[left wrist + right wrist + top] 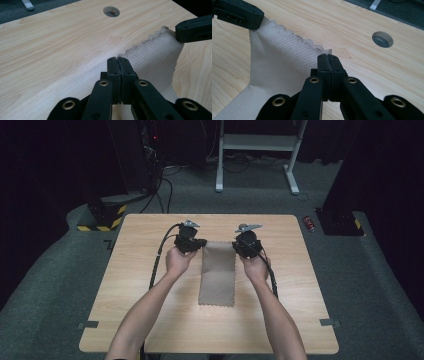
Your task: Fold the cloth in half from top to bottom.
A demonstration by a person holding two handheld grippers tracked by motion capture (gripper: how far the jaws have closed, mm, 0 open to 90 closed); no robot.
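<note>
A beige cloth (217,272) with pinked edges lies lengthwise in the middle of the wooden table (140,285). Its far edge is lifted off the wood and stretched between the two grippers. My left gripper (198,243) is shut on the cloth's far left corner; in the left gripper view the jaws (117,60) pinch the cloth (152,60) at that corner. My right gripper (239,245) is shut on the far right corner; in the right gripper view the closed jaws (327,57) hold the scalloped edge of the cloth (279,62). The near end rests flat on the table.
A round cable hole (111,11) sits in the tabletop beyond the grippers, also seen as the hole (382,39). A white desk frame (255,150) stands on the carpet behind the table. A yellow-black striped block (102,217) is at the far left, a red can (310,223) at the far right.
</note>
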